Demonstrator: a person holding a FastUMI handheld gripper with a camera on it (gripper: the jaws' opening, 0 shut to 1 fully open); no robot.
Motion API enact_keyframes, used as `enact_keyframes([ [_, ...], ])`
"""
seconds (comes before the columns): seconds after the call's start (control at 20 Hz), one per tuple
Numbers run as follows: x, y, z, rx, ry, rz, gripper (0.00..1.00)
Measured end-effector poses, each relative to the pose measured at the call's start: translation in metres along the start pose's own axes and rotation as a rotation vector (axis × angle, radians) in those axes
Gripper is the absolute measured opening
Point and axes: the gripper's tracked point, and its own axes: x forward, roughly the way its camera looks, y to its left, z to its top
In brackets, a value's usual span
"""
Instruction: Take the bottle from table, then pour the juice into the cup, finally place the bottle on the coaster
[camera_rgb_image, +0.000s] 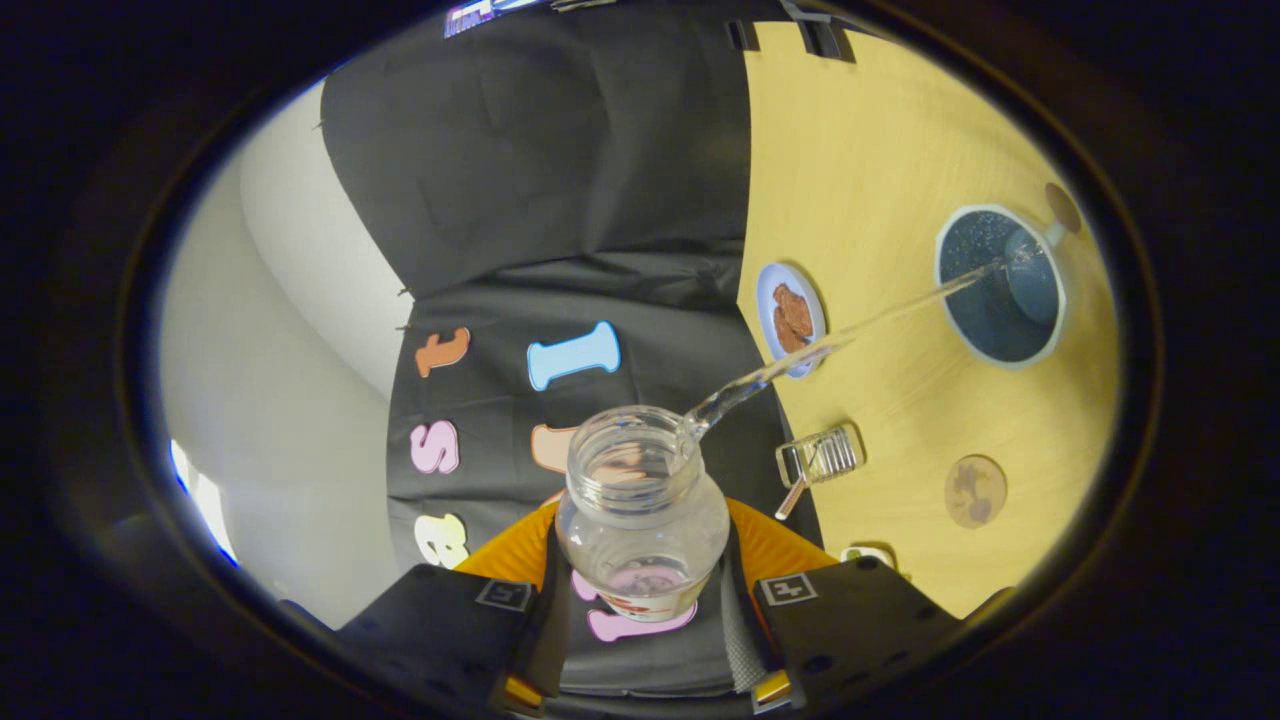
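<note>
Hand-held gripper (642, 600) clamps tilted bottle (642, 510); stream passes over plate (790, 318) into cup (1000, 285); coaster (975, 491) beside

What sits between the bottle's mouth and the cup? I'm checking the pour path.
In the gripper view, a clear stream arcs from the bottle, held in the tool, into the cup, passing a small plate.
</note>
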Motion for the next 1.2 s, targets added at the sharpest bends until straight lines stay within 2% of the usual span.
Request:
enact_keyframes([
  [1.2,0.007,0.022,-0.006,0.111,-0.043,0.025,0.67],
])
